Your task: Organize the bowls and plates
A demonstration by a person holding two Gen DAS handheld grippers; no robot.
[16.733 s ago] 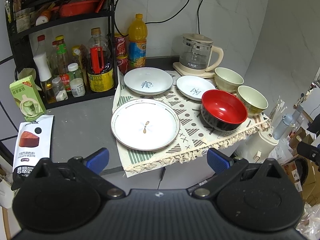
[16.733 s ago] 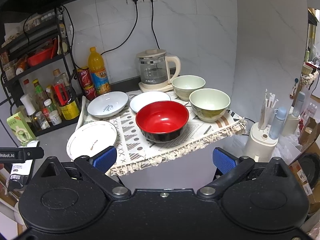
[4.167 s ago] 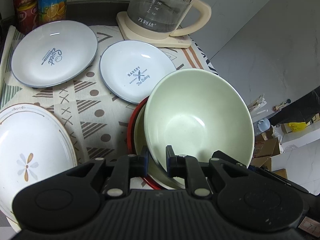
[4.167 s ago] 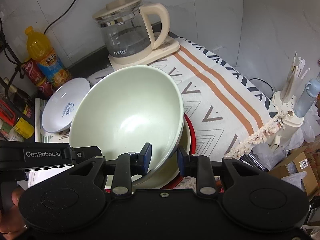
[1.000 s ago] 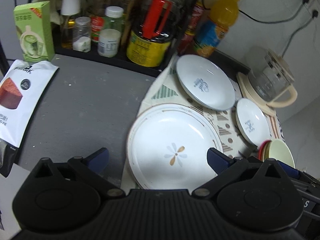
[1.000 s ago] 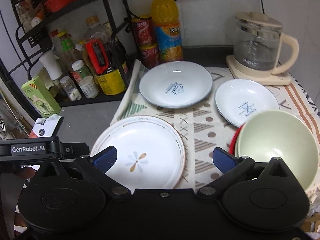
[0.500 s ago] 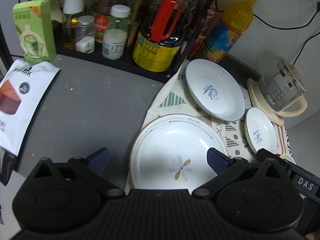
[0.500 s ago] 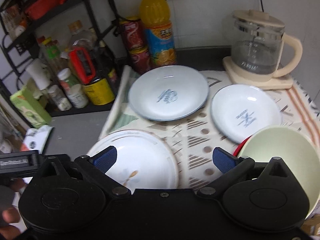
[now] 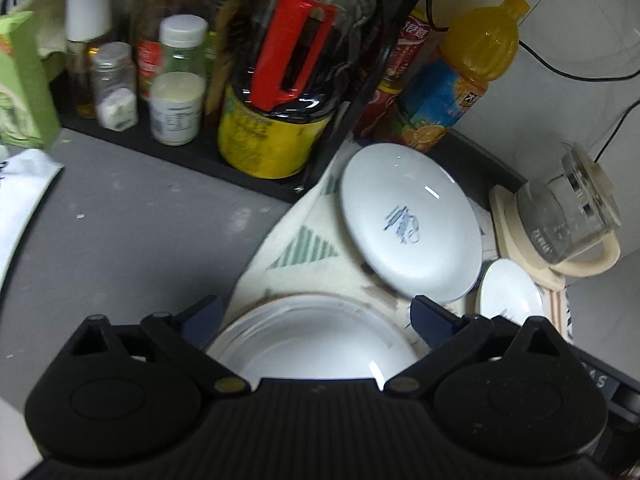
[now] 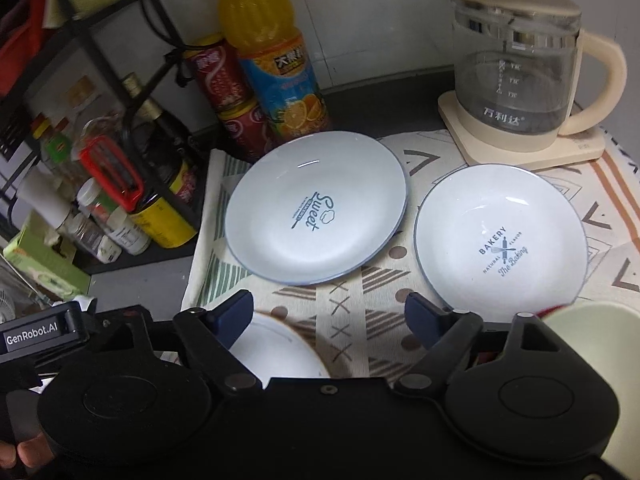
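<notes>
Both grippers have pushed in toward the back of the counter since a second ago; the large white flower-print plate (image 9: 316, 340) now sits right under the left gripper (image 9: 316, 312) instead of ahead of it. Left jaws spread wide, plate's far rim showing between the blue fingertips (image 9: 430, 314), no contact visible. Right gripper (image 10: 328, 312) jaws closing, nothing clamped; only patterned cloth (image 10: 352, 320) and the big plate's edge (image 10: 276, 344) lie between them. Pale blue "Sweet" plate (image 10: 316, 206) sits just beyond on the cloth, smaller "Bakery" plate (image 10: 500, 240) beside it to the right, apart. Pale green bowl (image 10: 600, 344) nested in the red one, at the right gripper's right edge, mostly hidden. Glass kettle on cream base (image 10: 516, 68) behind the Bakery plate. Orange juice bottle (image 10: 268, 48) and red cans (image 10: 224, 92) behind the Sweet plate; black rack of condiment bottles (image 9: 200, 80) to the left.
</notes>
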